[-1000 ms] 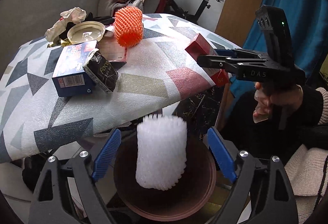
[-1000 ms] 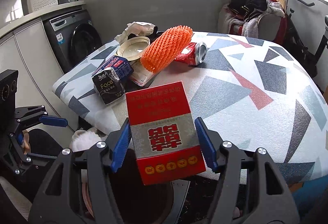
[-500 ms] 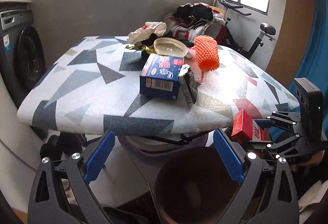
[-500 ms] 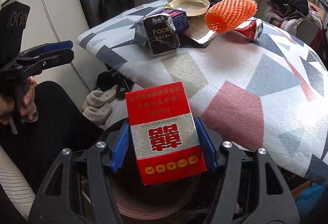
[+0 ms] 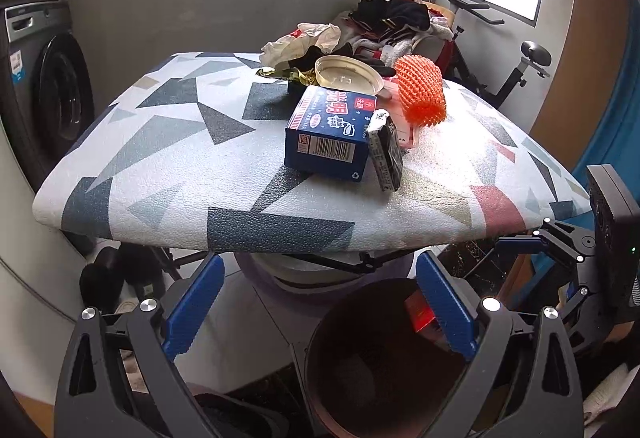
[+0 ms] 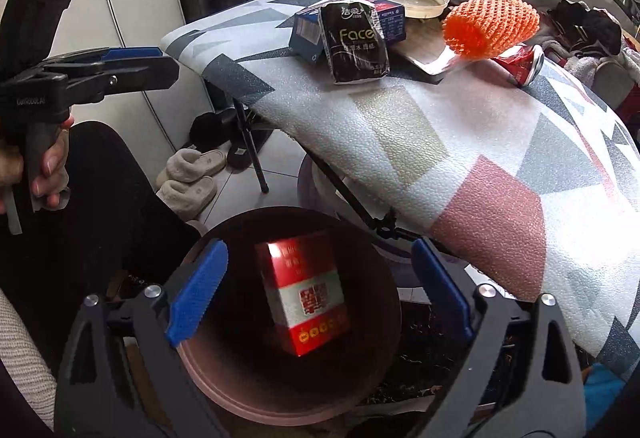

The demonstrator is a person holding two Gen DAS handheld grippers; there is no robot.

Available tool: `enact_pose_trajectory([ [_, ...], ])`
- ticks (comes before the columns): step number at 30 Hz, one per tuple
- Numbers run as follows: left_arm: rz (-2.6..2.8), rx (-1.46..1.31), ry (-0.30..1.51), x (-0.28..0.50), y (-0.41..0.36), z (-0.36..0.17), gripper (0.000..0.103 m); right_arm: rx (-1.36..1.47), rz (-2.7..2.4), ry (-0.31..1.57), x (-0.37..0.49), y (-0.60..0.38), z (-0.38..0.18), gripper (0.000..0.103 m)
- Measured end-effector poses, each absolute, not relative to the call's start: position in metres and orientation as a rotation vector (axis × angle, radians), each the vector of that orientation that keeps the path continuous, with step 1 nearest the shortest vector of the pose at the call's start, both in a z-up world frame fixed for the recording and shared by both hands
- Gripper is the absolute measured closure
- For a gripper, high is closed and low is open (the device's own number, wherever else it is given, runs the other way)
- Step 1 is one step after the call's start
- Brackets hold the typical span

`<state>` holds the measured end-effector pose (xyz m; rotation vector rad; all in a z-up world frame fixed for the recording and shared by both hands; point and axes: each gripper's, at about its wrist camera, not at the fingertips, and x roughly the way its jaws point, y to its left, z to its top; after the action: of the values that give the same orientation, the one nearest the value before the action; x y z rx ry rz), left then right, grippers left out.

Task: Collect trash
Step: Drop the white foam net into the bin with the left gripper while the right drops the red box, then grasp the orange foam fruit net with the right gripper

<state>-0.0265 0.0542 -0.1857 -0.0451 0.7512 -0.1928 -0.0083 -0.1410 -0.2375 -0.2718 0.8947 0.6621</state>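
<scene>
Red carton (image 6: 306, 296) sits loose in the bin (image 6: 224, 378), clear of my pads; light, stiff card, grab its flat sides. Right gripper (image 6: 316, 290) opening, nothing gripped. Left gripper (image 5: 318, 304) wide, empty.

Glossy cardboard box (image 6: 306, 296), pebbled foam table cover (image 6: 460, 125)

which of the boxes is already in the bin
The red box, lying inside the dark round bin below the right gripper. The blue box still sits on the table.
</scene>
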Motion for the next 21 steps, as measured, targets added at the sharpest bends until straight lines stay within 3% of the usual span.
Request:
enact_pose_trajectory([
  [21,-0.189,-0.025,0.761,-0.026,0.050,-0.187,0.009,-0.172,0.545,0.912,0.004,-0.171,-0.236,0.007],
])
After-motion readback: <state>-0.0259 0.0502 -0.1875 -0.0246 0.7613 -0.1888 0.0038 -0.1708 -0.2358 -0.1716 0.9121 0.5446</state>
